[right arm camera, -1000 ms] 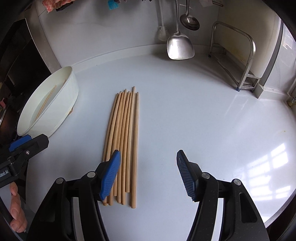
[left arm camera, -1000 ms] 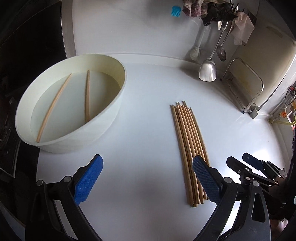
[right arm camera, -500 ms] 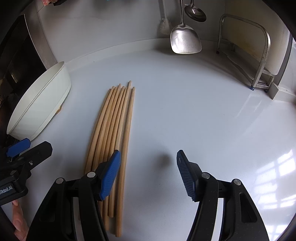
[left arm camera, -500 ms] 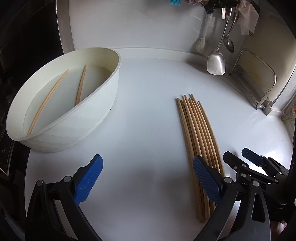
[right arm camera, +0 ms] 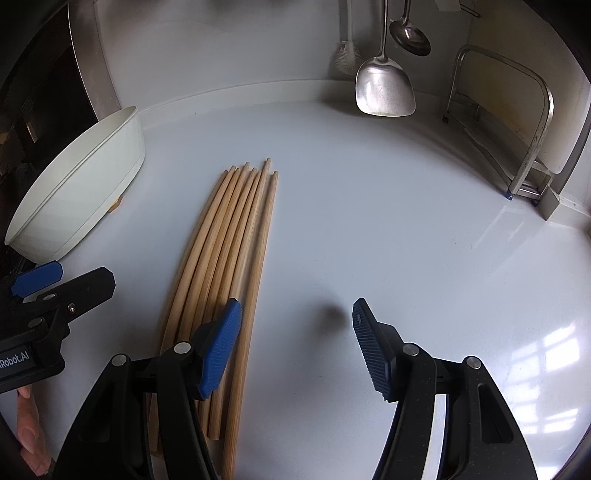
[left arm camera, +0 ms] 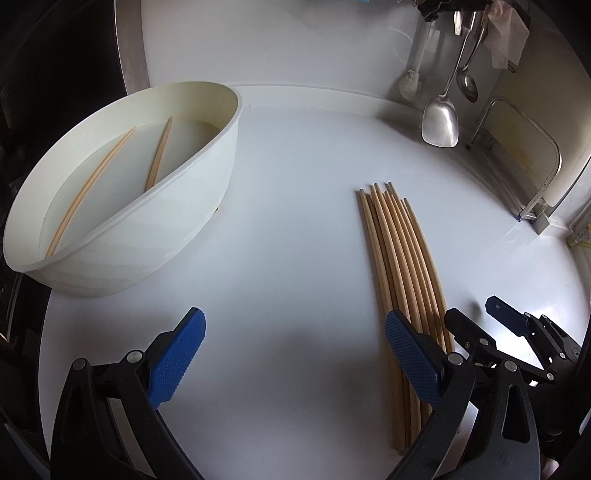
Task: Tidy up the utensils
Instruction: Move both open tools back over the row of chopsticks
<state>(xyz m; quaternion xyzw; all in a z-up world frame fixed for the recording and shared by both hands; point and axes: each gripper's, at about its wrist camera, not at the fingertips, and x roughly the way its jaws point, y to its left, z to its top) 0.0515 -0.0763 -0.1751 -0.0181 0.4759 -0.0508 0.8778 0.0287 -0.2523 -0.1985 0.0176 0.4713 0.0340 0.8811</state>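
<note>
Several wooden chopsticks (left arm camera: pixel 400 266) (right arm camera: pixel 232 251) lie side by side on the white counter. A cream oval tub (left arm camera: pixel 155 229) (right arm camera: pixel 74 192) stands to their left with two chopsticks (left arm camera: pixel 122 177) inside. My left gripper (left arm camera: pixel 291 343) is open over bare counter between tub and bundle, its right finger over the bundle's near end. My right gripper (right arm camera: pixel 295 328) is open low over the counter, nothing between its pads; its left finger overlaps the bundle's right side. Each gripper shows at the edge of the other's view.
A steel spatula (right arm camera: pixel 384 85), a ladle (right arm camera: pixel 410 33) and a brush (right arm camera: pixel 347 55) hang at the back wall. A metal rack (right arm camera: pixel 517 122) holding a board stands at the right. A dark stove area lies left of the tub. A hand (right arm camera: pixel 29 435) shows at lower left.
Both grippers have sunk toward the counter, so the chopsticks and tub look larger and nearer. Both stay open; the chopsticks have not moved.
</note>
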